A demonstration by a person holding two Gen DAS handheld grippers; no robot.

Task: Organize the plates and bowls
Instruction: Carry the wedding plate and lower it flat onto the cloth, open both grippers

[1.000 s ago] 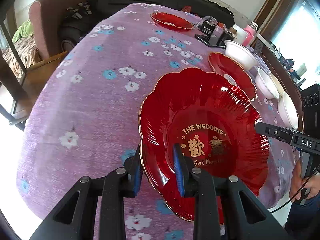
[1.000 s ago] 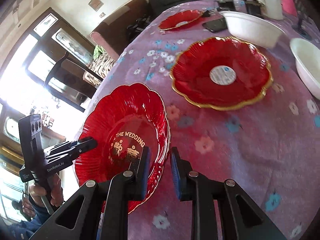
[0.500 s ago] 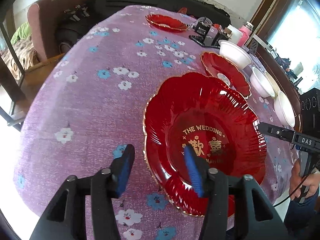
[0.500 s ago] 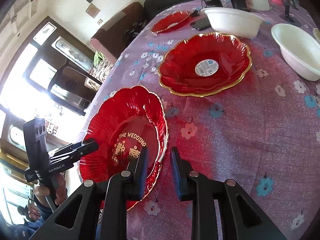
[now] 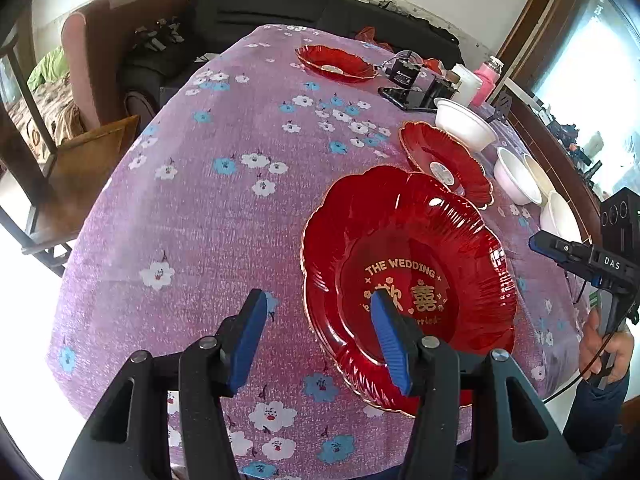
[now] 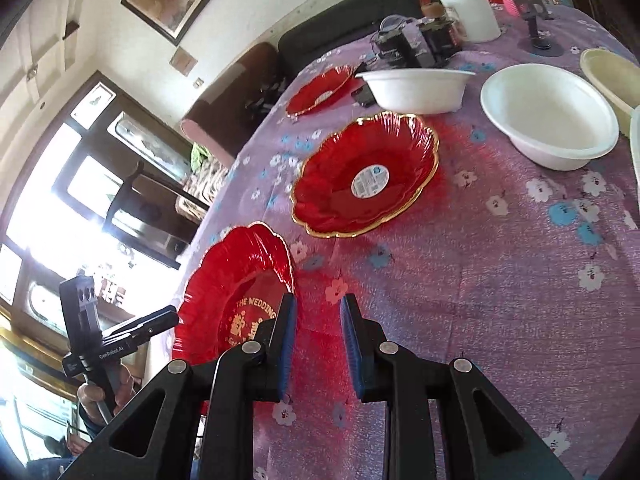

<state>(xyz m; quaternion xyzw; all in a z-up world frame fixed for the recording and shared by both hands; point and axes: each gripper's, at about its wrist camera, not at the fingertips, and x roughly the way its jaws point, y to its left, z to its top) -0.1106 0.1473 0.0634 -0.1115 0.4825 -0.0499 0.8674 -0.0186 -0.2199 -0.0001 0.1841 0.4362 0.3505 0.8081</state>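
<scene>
Hovering over the near edge of the worktop (image 5: 240, 208), the left claw (image 5: 316, 340) has just been opening and now stands spread, gripping nothing. Its right finger hangs above the wedding plate (image 5: 408, 272), its left finger above the flowered purple cloth, and the plate's near-left rim lies between them, untouched by either pad. That red, gold-lettered plate lies flat at the near edge. Farther back and to the right sits a second red plate (image 5: 444, 160) with a white sticker, and a third red plate (image 5: 336, 64) rests at the far side. White bowls (image 5: 464, 126) line the right side. The right claw (image 6: 318, 344) hovers just right of the wedding plate (image 6: 236, 280), its fingers narrowly apart and pinching nothing.
</scene>
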